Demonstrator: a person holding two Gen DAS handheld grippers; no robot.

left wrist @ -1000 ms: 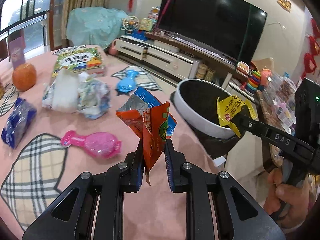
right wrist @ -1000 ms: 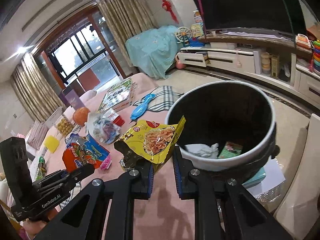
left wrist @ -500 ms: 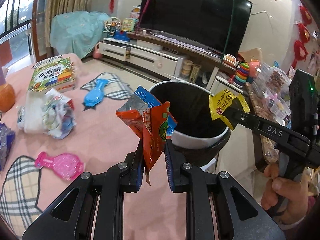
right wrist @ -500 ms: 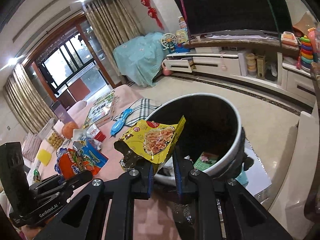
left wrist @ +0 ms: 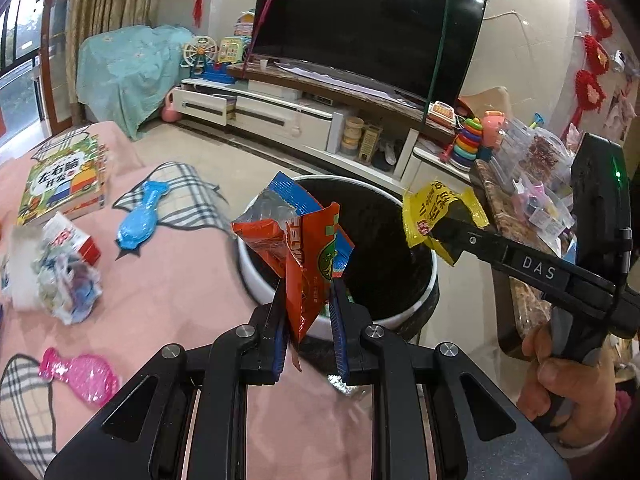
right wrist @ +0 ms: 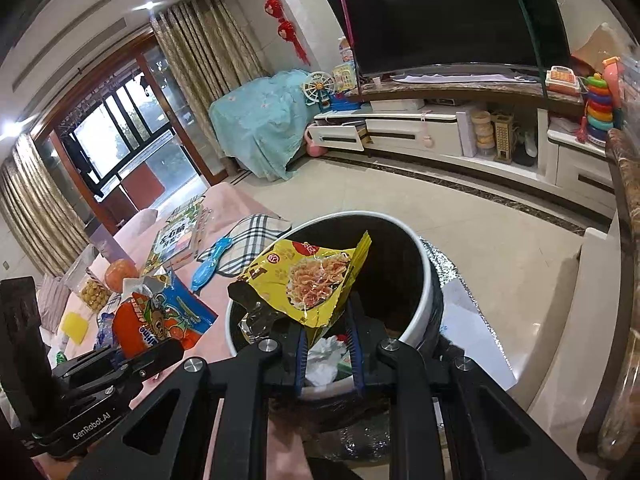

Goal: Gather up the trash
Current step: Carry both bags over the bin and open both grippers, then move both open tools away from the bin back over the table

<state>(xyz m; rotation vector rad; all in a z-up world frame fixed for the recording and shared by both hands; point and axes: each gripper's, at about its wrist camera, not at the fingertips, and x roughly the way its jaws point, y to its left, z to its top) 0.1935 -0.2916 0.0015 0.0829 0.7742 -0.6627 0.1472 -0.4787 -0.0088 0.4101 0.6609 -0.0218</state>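
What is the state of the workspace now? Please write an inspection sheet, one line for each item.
Surface: pink tablecloth with plaid fish patches.
Job's things: orange and blue snack wrapper and yellow snack bag, both held over the white trash bin; the bin already holds crumpled paper.
Clutter: crumpled plastic bags, pink fish-shaped toy, blue fish-shaped toy, children's book, an orange.
Grippers: left tool shut on the orange and blue snack wrapper; right tool shut on the yellow snack bag.
Cables: nothing seen.
Surroundings: television on a low cabinet, ring-stacking toy, curtains.
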